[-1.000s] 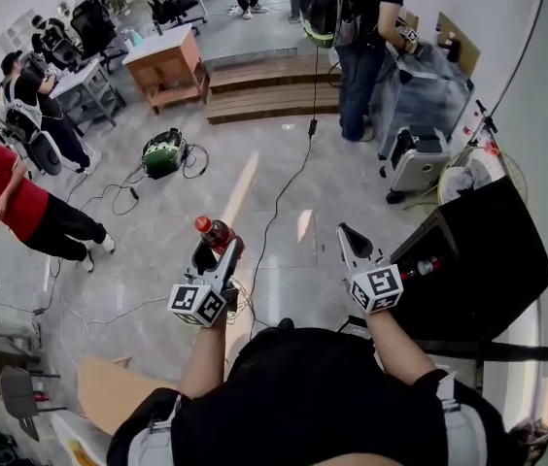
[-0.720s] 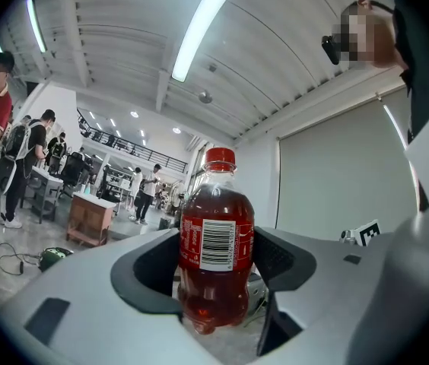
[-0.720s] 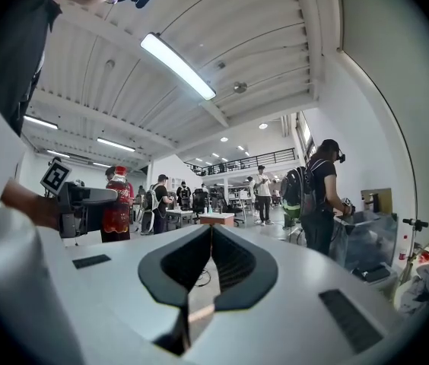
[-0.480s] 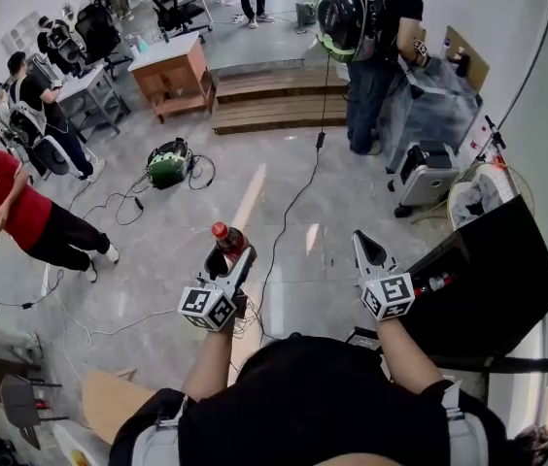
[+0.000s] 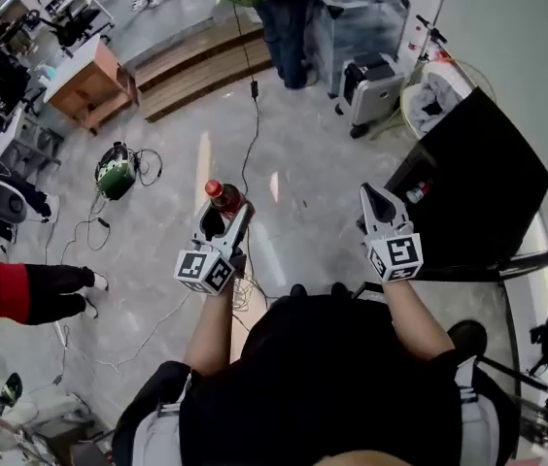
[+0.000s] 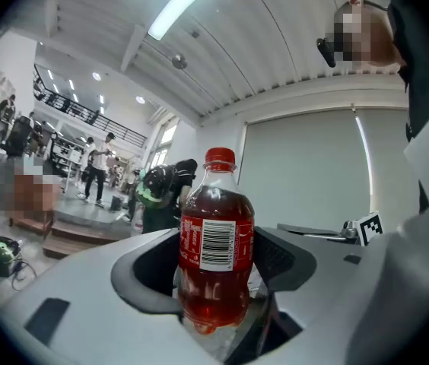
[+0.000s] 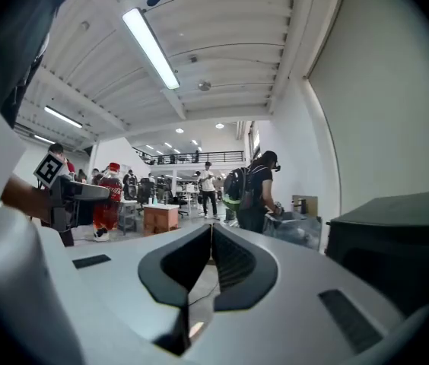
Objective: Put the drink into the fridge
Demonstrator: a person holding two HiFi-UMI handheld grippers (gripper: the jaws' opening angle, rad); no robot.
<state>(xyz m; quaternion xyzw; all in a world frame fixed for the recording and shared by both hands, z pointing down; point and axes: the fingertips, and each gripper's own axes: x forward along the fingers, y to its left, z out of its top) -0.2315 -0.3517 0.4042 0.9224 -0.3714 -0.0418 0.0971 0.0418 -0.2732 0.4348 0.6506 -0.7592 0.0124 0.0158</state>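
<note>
A clear bottle of red drink with a red cap (image 5: 223, 199) stands upright between the jaws of my left gripper (image 5: 223, 219), which is shut on it. In the left gripper view the bottle (image 6: 216, 242) fills the centre, its barcode label facing the camera, gripped low on the body by the left gripper (image 6: 214, 276). My right gripper (image 5: 376, 202) is shut with nothing in it; its jaws meet in the right gripper view (image 7: 211, 253). The black fridge (image 5: 473, 183) stands just right of the right gripper and shows as a dark box (image 7: 397, 242). The held bottle (image 7: 109, 196) shows at the left.
A black cable (image 5: 250, 134) runs along the grey floor ahead. A green machine (image 5: 116, 168), a wooden desk (image 5: 85, 81) and wooden steps (image 5: 206, 61) lie farther off. A white appliance (image 5: 371, 81) stands beyond the fridge. People stand at the left (image 5: 2, 284) and the top (image 5: 284, 17).
The view has swung right, and the fridge now sits closer beside the right gripper. Both grippers keep their pose; the left one still holds the bottle.
</note>
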